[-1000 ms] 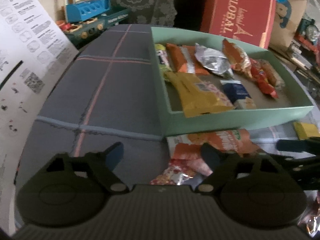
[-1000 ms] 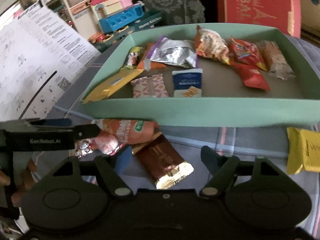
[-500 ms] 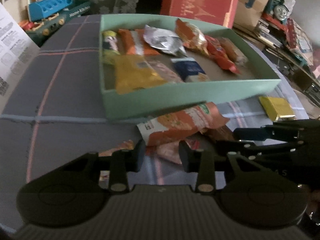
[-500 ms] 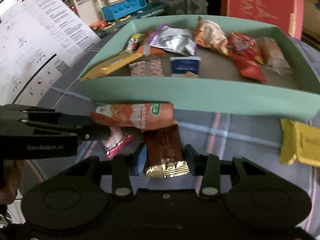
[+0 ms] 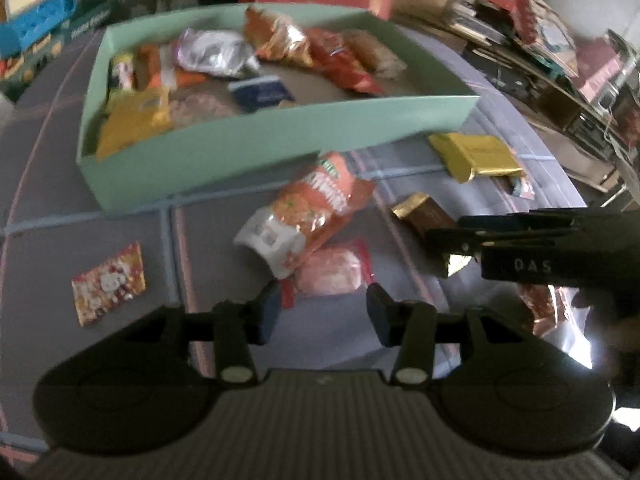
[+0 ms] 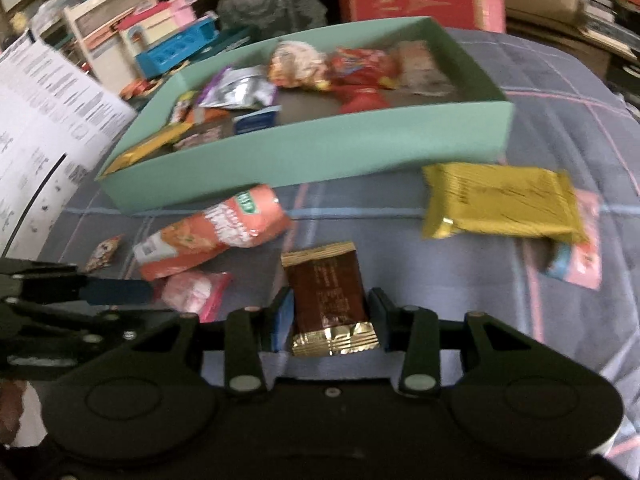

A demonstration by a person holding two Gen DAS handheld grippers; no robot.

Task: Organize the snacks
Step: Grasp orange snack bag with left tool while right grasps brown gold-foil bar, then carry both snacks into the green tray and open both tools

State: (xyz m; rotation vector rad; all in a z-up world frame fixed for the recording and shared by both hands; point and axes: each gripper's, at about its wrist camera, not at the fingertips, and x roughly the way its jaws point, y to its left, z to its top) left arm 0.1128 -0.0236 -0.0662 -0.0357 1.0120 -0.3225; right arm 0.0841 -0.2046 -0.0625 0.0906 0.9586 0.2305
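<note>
Right gripper (image 6: pixel 329 312) is clamped on the brown bar (image 6: pixel 326 288) by its sides, so it should lift flat toward the green box (image 6: pixel 320 148). Left gripper (image 5: pixel 320 310) jaws are opening astride the pink packet (image 5: pixel 330 266), pads not pressing, likely re-seating the grip. Farther out: orange pouch (image 5: pixel 312 212), gold pack (image 5: pixel 474 156), then the box, already part-filled.
</note>
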